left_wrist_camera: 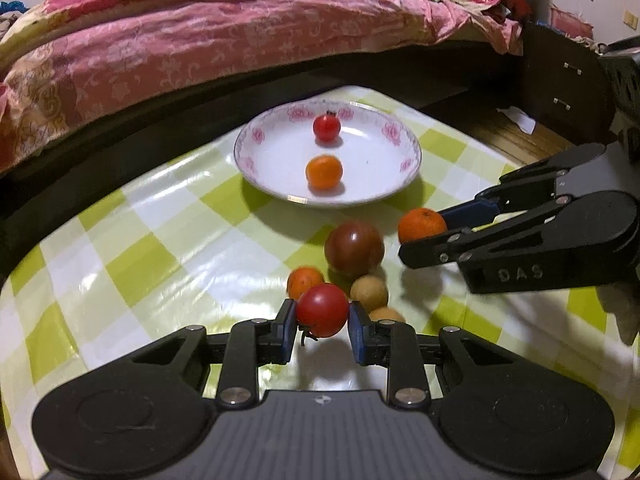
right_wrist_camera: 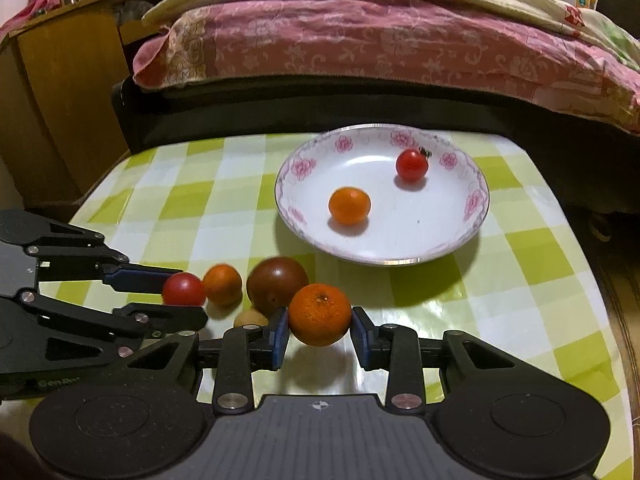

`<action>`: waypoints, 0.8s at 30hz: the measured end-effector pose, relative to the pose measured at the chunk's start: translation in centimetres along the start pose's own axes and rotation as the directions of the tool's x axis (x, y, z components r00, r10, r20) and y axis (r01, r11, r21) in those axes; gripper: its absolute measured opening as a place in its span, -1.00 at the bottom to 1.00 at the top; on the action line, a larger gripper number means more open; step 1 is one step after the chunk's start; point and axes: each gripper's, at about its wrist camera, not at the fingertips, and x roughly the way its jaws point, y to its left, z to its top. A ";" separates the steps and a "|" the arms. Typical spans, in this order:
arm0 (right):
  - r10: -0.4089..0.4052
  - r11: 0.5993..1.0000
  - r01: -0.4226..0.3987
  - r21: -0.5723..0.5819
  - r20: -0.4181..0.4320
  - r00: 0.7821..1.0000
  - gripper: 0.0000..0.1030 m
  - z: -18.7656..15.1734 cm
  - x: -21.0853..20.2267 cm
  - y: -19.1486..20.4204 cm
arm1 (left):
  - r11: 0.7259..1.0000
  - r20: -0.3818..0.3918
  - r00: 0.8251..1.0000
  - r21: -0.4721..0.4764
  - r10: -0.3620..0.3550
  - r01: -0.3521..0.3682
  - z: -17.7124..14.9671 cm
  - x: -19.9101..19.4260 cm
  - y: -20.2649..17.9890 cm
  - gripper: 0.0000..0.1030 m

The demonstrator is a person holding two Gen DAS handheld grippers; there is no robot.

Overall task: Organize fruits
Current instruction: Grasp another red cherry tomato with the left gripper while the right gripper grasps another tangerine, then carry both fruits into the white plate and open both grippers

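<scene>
Notably, the left gripper (left_wrist_camera: 322,325) had closed its fingers on a red tomato (left_wrist_camera: 322,310), and the right gripper (right_wrist_camera: 320,332) clamped a mandarin (right_wrist_camera: 320,315), both lifted clear of the worktop (left_wrist_camera: 160,264), presumably bound for the plate (right_wrist_camera: 476,200).

The left gripper (left_wrist_camera: 322,326) clamps a red tomato (left_wrist_camera: 322,310) over the green-checked worktop (left_wrist_camera: 160,248), beside an orange fruit (left_wrist_camera: 304,281), a dark tomato (left_wrist_camera: 354,248) and two tan fruits (left_wrist_camera: 369,291), while the right gripper (left_wrist_camera: 430,228) pinches a mandarin (left_wrist_camera: 421,224) near the flowered plate (left_wrist_camera: 384,196).
</scene>
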 end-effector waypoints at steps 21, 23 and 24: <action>-0.078 0.992 0.071 0.102 0.068 0.995 -0.43 3.8 1.8 -3.6 | 0.999 0.083 0.996 -0.015 0.034 -0.033 7.0 3.7 0.3 -0.32; -0.082 0.992 0.075 0.097 0.072 0.994 -0.43 4.0 2.0 -3.7 | 0.999 0.079 0.996 -0.012 0.037 -0.036 7.2 4.3 0.2 -0.32; -0.087 0.992 0.081 0.093 0.070 0.994 -0.43 4.1 2.1 -3.8 | 0.999 0.076 0.996 -0.011 0.037 -0.036 7.3 4.6 0.2 -0.32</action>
